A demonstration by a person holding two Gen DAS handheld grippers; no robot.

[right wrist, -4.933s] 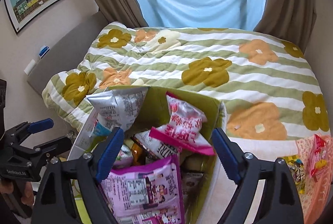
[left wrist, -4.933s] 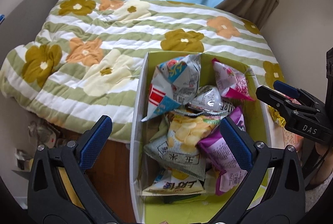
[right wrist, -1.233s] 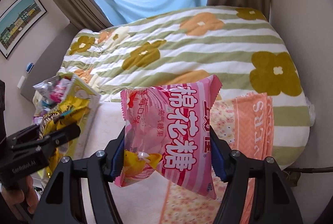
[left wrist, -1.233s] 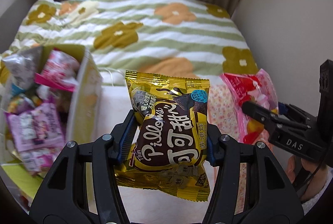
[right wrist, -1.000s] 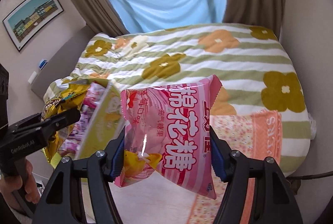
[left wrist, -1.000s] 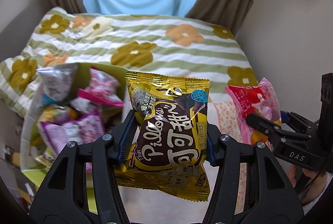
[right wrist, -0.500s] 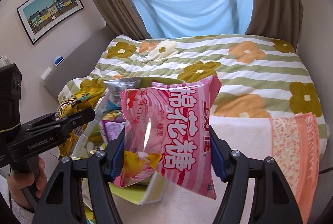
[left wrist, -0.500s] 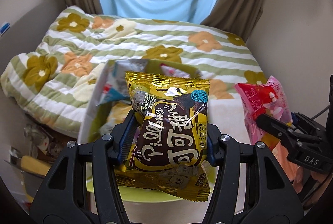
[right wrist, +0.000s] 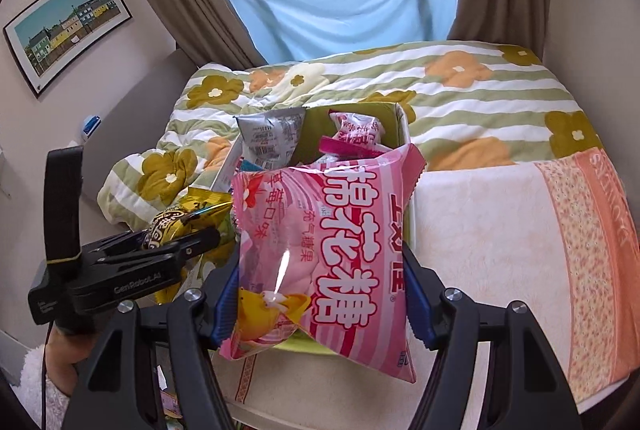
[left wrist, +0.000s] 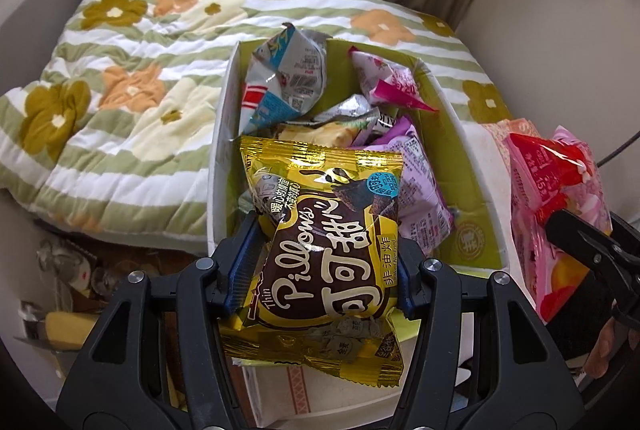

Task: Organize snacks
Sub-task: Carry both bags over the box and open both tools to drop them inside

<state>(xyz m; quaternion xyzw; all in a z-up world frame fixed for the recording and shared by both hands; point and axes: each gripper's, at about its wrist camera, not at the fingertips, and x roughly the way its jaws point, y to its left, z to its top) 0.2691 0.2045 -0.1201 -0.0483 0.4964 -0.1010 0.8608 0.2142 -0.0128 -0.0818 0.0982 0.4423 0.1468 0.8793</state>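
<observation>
My left gripper (left wrist: 324,266) is shut on a gold and brown cocoa snack bag (left wrist: 320,190), which hangs over the near end of a green-lined cardboard box (left wrist: 220,158). Several snack bags (left wrist: 288,82) fill the box. My right gripper (right wrist: 322,294) is shut on a pink marshmallow bag (right wrist: 332,230), held above the box's (right wrist: 402,118) near right corner. In the left wrist view the pink bag (left wrist: 552,174) shows at the right edge, just outside the box wall. The right wrist view shows the left gripper (right wrist: 192,242) with its gold bag (right wrist: 180,218) at lower left.
The box lies on a bed with a striped floral quilt (left wrist: 120,102). A peach towel (right wrist: 520,230) covers the bed right of the box. Floor clutter (left wrist: 68,270) lies off the bed's left edge. A hand (right wrist: 68,346) holds the left gripper's handle. Walls stand close on both sides.
Both grippers have swung left with their bags, from over the towel to over the box. The left one has also sunk a little toward the box. Neither grip has changed.
</observation>
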